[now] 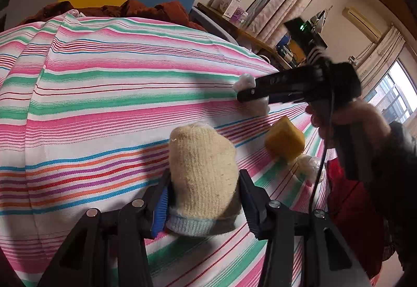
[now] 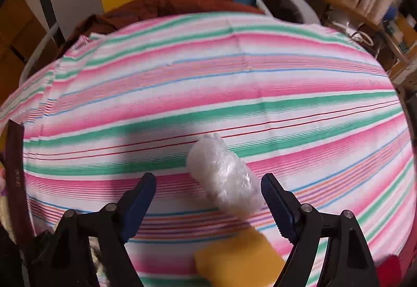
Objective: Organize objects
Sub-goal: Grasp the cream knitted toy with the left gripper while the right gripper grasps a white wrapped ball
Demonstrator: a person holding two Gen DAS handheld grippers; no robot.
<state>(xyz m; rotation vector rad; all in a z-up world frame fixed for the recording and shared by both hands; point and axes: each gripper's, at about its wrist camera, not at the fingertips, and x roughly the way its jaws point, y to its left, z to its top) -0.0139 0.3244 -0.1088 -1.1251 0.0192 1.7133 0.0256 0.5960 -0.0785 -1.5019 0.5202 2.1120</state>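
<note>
My left gripper (image 1: pixel 203 193) is shut on a cream knitted sock (image 1: pixel 203 169) with a pale blue cuff, held just above the striped cloth (image 1: pixel 104 94). My right gripper (image 2: pixel 208 195) is open over a white bubble-wrap roll (image 2: pixel 224 174) that lies between its fingers. A yellow sponge (image 2: pixel 237 258) lies just below that roll, close to the camera. In the left wrist view the right gripper (image 1: pixel 250 94) is at the right, above the white roll (image 1: pixel 258 104), with the yellow sponge (image 1: pixel 285 141) and another white wrapped bundle (image 1: pixel 310 167) nearby.
A rust-brown blanket (image 2: pixel 187 0) lies at the far edge of the striped bed. A dark strap-like object (image 2: pixel 15 169) lies at the left edge. A cluttered wooden shelf (image 2: pixel 351 7) stands at the right. A red fabric (image 1: pixel 349 211) sits by the person's arm.
</note>
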